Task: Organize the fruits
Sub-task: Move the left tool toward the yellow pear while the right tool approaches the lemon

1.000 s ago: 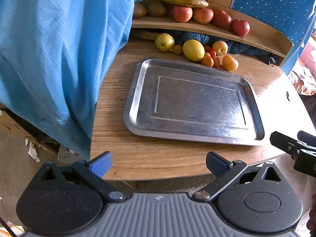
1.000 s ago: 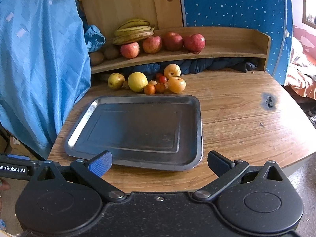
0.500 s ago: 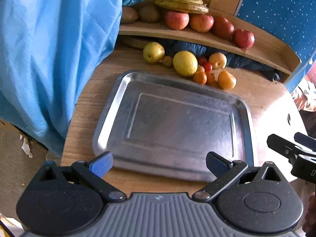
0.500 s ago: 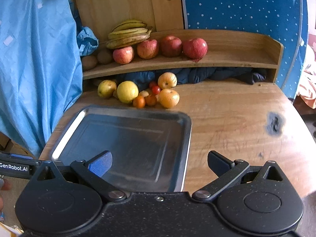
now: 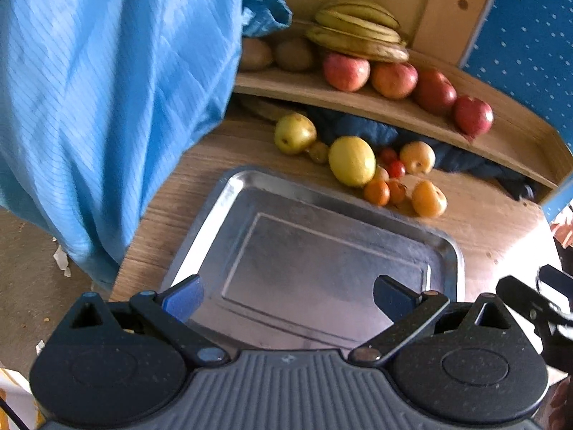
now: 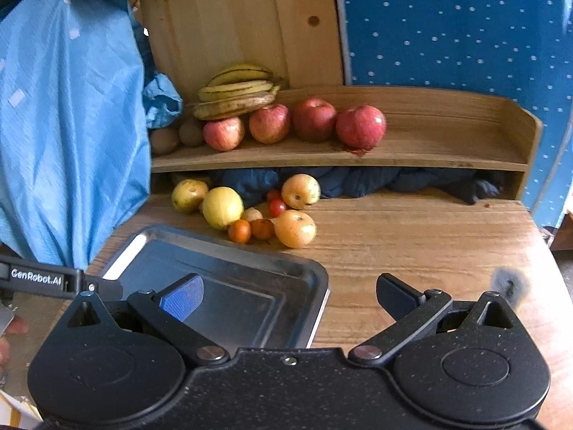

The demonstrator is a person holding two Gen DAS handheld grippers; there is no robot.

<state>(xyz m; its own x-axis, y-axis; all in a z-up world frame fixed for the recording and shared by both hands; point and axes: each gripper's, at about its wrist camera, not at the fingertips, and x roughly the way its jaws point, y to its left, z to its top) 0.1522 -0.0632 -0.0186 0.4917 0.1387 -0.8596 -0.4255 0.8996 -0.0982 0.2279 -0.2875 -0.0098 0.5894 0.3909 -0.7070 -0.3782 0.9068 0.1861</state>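
1. Since a second ago both tongs have come forward over the surface: the tray [image 5: 322,251] now fills the lower part of the left view, and the loose fruit sits larger and closer in both.
2. The left tongs [image 5: 288,295] stand apart and grip nothing, hovering over the tray's near half. The right tongs [image 6: 290,295] are likewise apart and bare, over the tray's right corner and the bare surface [image 6: 412,243].
3. The loose fruit pile [image 6: 250,211] lies straight ahead of both tongs, just beyond the tray's far rim, with no long axis to match: the pieces are roundish. The pale orange fruit [image 6: 295,228] is nearest the right tongs; the yellow lemon-like fruit [image 5: 351,160] lies ahead of the left.
4. The tray holds nothing yet. The shelf [image 6: 429,154] carries bananas [image 6: 236,91], four apples [image 6: 313,120] and some brown fruit at its left end.
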